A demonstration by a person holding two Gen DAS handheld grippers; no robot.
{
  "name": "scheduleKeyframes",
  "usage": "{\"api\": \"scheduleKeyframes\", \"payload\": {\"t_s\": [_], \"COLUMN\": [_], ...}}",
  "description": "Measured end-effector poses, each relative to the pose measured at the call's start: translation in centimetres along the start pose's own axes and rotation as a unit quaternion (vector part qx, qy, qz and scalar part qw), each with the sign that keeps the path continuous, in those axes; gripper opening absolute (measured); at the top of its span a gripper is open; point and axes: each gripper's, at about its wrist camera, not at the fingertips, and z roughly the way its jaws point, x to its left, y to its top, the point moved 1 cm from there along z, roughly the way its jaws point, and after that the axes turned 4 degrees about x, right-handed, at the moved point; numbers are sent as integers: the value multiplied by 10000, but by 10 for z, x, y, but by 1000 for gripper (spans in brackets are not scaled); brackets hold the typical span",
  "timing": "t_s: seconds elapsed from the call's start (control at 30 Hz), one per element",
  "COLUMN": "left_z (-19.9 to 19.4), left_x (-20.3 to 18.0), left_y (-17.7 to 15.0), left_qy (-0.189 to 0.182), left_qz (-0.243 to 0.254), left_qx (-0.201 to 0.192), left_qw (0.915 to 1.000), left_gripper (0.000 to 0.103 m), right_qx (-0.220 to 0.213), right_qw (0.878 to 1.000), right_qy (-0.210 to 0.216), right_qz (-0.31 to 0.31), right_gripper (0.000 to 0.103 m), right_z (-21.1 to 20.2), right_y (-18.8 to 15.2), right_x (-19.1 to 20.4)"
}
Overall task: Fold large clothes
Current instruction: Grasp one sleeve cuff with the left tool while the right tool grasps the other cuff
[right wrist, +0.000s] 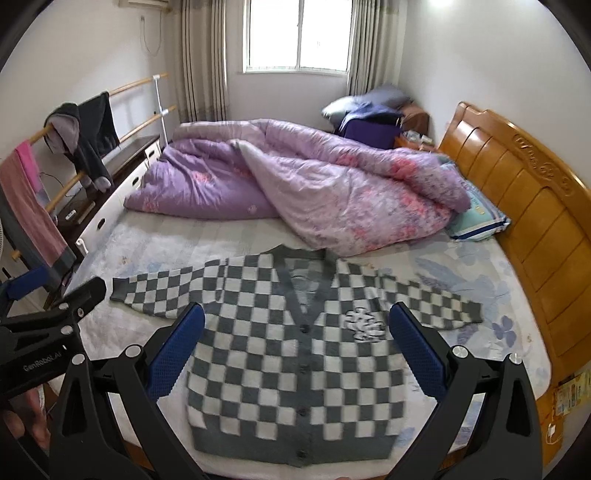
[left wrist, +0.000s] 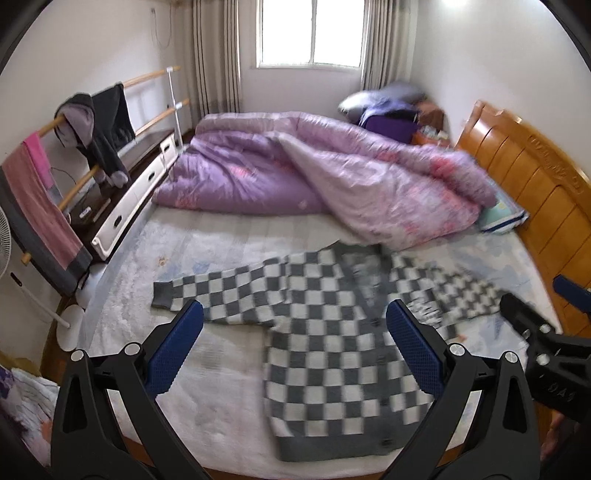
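Both handheld tools sit nearest the lens: the left black two-finger gripper with blue textured pads [left wrist: 295,347] and the right black two-finger gripper with blue textured pads [right wrist: 297,349] each have their fingers spread wide apart, with nothing between them, held above the near edge of the bed.

Room: a bedroom with white walls, a bright barred window [left wrist: 312,33] on the far wall and beige striped curtains [left wrist: 216,55] at either side of it.

Surface: a wide bed with a pale floral sheet [right wrist: 480,273] fills the middle of both views. An orange-brown carved wooden headboard [right wrist: 524,206] runs along its right side.

A purple and pink floral quilt [right wrist: 295,184] lies bunched across the far half of the bed. A light green pillow with blue trim [right wrist: 480,218] shows partly beneath its right end.

The grey and white checkered knit cardigan [right wrist: 291,354] lies flat on the near half of the sheet, front up and buttoned, both sleeves spread outward. Its hem is close to the near bed edge.

Left side: a wooden-rail drying rack [left wrist: 147,81] carries a dark hooded garment [left wrist: 99,125] and a pink towel [left wrist: 40,195]. A white drawer cabinet [left wrist: 136,192] stands beside the bed below it.
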Motion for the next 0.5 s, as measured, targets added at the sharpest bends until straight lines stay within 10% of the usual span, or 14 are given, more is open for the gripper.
{"api": "scheduleKeyframes", "payload": {"t_s": [0.23, 0.5], "left_z": [131, 297], "left_x": [95, 244], "left_y": [13, -32], "left_qy": [-289, 442], "left_qz": [-226, -1078], "left_qx": [782, 2049], "left_qw": [9963, 9718], "left_gripper": [98, 96], "right_qx": [703, 2318], "right_qw": [9970, 9631], "right_qy": [305, 1162], "right_qz": [84, 716], "right_gripper": [72, 27], "right_z": [118, 295], "right_y": [25, 0], "right_x": [82, 148]}}
